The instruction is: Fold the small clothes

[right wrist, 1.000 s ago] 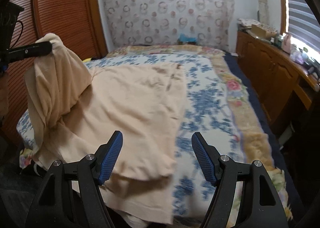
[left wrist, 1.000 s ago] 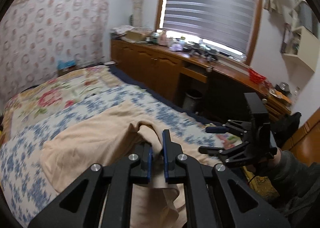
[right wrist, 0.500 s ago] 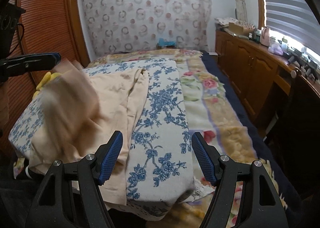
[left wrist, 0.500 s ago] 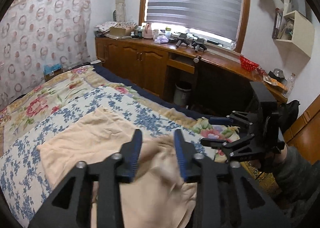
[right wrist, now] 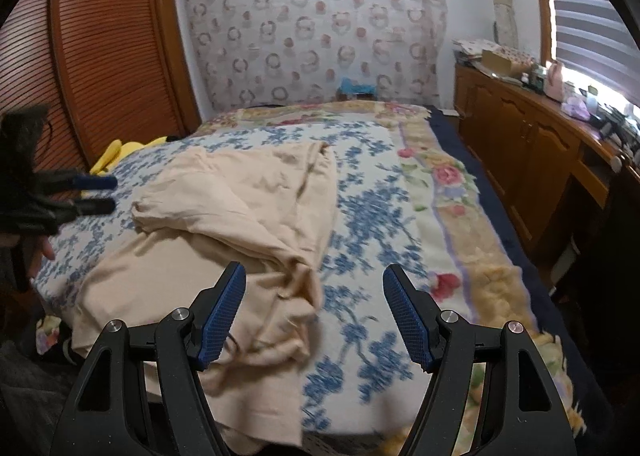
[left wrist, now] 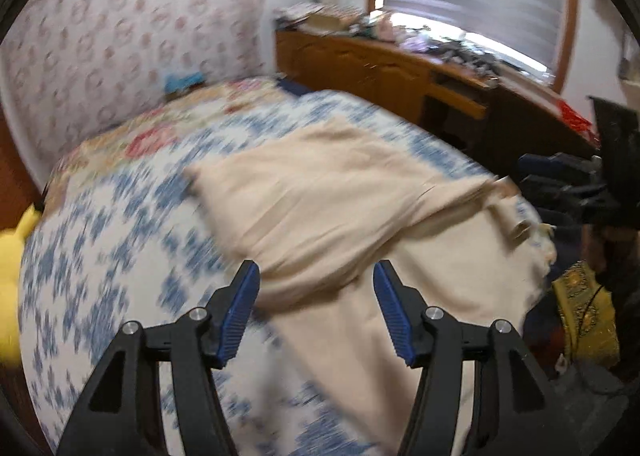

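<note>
1. Beige garment (right wrist: 224, 224) lies on the near left part of the bed, on the blue-flowered blanket (right wrist: 372, 216), with one side thrown over the middle in a loose, rumpled flap.
2. Judging by that, one fold is laid but untidy; the near hem hangs bunched over the bed edge, so smoothing and further folds remain.
3. Left gripper (left wrist: 316, 310) has just been opening its jaws, which stand apart over the cloth with nothing between them (its view is blurred).
4. Right gripper (right wrist: 314, 314) is spread wide too, hovering above the near hem and pinching nothing.
5. Around the bed: a slatted wooden wardrobe (right wrist: 80, 56) on the left, a patterned cloth (right wrist: 316, 24) on the far wall, a cluttered wooden counter (right wrist: 540, 128) beneath the blinds on the right, and a yellow plush toy (right wrist: 120, 154) at the bed's left edge.
</note>
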{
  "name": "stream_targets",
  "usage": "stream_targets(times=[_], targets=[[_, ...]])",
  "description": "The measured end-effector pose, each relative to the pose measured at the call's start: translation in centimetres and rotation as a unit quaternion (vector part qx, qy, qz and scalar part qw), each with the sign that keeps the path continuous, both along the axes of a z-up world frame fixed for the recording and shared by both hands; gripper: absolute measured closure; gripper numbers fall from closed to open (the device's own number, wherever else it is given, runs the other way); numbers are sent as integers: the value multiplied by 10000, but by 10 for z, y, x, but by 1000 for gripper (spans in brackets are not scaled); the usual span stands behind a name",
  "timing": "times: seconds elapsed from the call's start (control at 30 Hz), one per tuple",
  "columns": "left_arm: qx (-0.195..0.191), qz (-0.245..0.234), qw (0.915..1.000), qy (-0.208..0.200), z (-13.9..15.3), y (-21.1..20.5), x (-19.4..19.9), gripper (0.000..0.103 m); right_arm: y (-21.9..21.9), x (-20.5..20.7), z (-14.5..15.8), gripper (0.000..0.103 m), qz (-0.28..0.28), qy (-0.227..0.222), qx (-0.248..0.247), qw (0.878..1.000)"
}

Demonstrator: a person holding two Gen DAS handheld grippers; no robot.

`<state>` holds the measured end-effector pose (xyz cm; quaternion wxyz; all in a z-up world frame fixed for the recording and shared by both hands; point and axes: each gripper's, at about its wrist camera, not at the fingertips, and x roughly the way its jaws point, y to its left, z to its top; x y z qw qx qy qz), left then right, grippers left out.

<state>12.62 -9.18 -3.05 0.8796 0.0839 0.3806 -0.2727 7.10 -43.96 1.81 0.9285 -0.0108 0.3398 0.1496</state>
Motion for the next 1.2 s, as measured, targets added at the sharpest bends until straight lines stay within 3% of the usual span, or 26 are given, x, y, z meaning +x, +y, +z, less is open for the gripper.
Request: stream_targets(times=[0.17, 0.37, 0.83, 1.07, 1.2], targets=[[89, 504, 9983, 280, -32, 40, 15, 45, 29, 14, 2, 29, 336, -22, -121, 9994], [99, 843, 9958, 342, -46, 66, 27, 44, 63, 30, 6, 29, 743, -39, -279, 9968], [312, 1060, 9935, 274, -61, 82, 37, 44, 138, 66, -4, 29, 1624, 203, -403, 9857], [348, 852, 9952, 325, -62, 75, 39, 24, 174, 83, -21, 30, 1985, 544, -517, 9772], [376, 769, 9957, 341, -64, 71, 40, 19, 193, 88, -31, 31, 2201, 659, -722, 9706]])
